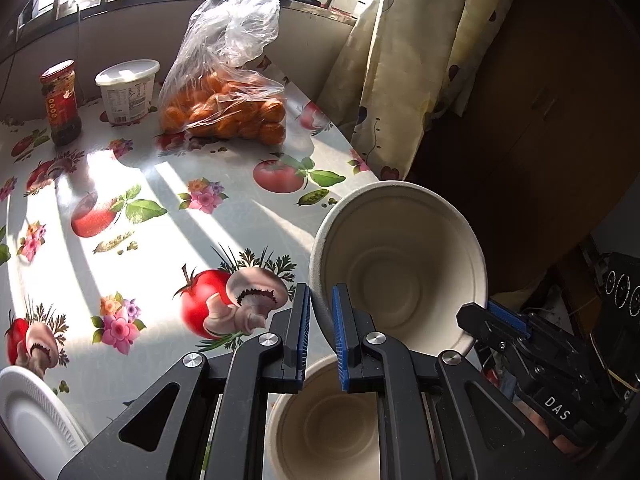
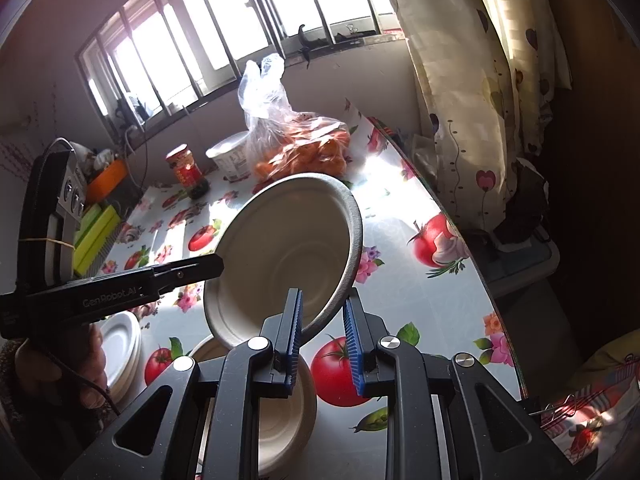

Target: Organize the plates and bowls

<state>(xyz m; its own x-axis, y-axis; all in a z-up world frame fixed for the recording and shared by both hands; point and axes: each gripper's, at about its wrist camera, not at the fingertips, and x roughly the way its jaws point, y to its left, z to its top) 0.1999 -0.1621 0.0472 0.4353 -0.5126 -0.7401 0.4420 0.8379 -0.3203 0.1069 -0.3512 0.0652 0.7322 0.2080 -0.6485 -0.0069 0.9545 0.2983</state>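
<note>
A beige paper bowl (image 1: pixel 400 268) is held tilted in the air between both grippers; it also shows in the right wrist view (image 2: pixel 288 252). My left gripper (image 1: pixel 321 332) straddles its left rim, jaws close around the wall. My right gripper (image 2: pixel 322 340) straddles the opposite rim with a wider gap; it also shows in the left wrist view (image 1: pixel 486 316). A second beige bowl (image 1: pixel 324 420) sits on the table below, also in the right wrist view (image 2: pixel 284 416). A stack of white plates (image 2: pixel 120 352) lies at the left; one plate shows in the left wrist view (image 1: pixel 32 416).
On the fruit-print tablecloth (image 1: pixel 200 236) stand a bag of oranges (image 1: pixel 228 108), a white tub (image 1: pixel 128 92) and a red jar (image 1: pixel 60 100) near the window. A curtain (image 1: pixel 400 72) hangs past the table's right edge (image 2: pixel 472 256).
</note>
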